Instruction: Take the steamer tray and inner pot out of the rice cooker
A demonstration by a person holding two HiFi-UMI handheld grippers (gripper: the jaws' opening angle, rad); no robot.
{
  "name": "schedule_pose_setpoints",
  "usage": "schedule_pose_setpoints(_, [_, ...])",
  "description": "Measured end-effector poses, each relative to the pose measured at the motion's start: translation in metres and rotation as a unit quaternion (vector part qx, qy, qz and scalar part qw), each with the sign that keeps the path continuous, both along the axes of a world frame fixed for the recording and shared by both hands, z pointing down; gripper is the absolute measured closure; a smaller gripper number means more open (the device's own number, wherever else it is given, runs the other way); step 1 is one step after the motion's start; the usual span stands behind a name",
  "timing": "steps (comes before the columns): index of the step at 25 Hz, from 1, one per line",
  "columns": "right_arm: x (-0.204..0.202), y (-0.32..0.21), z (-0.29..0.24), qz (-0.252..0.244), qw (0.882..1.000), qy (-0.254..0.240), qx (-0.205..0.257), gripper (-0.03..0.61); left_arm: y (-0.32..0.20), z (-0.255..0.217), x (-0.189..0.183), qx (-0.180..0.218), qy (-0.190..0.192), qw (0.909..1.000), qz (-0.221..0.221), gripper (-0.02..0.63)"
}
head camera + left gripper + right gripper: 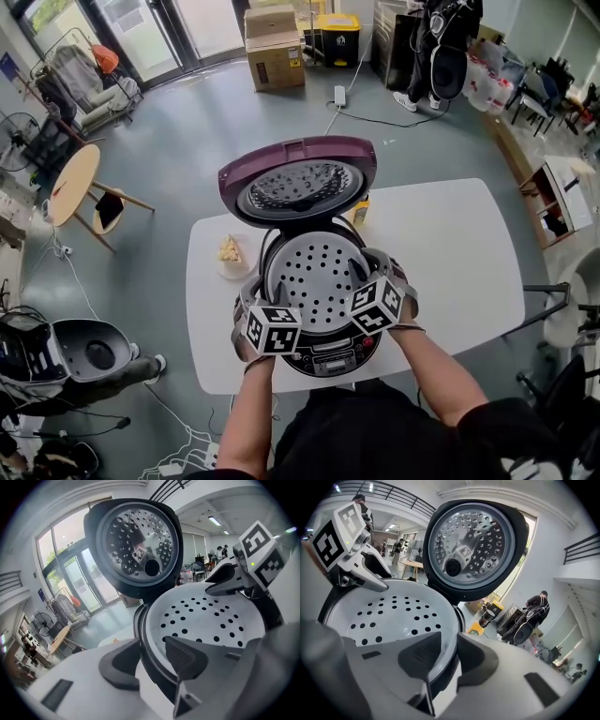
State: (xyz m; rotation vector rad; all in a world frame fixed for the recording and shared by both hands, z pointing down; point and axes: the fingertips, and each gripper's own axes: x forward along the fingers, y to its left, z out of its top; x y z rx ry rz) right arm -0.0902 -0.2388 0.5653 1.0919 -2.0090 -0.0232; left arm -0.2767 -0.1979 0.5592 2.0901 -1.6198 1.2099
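A dark rice cooker [323, 356] stands on the white table [450, 253] with its purple lid [298, 178] raised. The white perforated steamer tray [314, 277] sits in its mouth. My left gripper [260, 295] is at the tray's near-left rim and my right gripper [372, 267] at its near-right rim. In the left gripper view the left gripper [150, 660] has one jaw inside the tray [201, 620] and one outside, closed on the rim. In the right gripper view the right gripper [440, 656] pinches the tray [389, 613] rim the same way. The inner pot is hidden under the tray.
A small plate with food [230, 253] lies on the table left of the cooker. A yellow item [361, 212] stands behind it. Cardboard boxes [274, 47], a round wooden table [73, 183] and an appliance on the floor [84, 352] surround the table.
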Motion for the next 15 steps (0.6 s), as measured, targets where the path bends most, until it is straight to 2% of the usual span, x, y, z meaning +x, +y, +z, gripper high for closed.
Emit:
schedule_pose_setpoints(5, [-0.002, -0.002, -0.003, -0.003, 1.0, -0.004, 0.003, 0.48, 0.0, -0.003, 0.0, 0.005, -0.009, 1.0, -0.001, 0.487])
schedule_pose_setpoints(15, [-0.004, -0.004, -0.019, -0.01, 0.999, -0.003, 0.031, 0.48, 0.0, -0.014, 0.002, 0.019, -0.014, 0.9997, 0.003, 0.511])
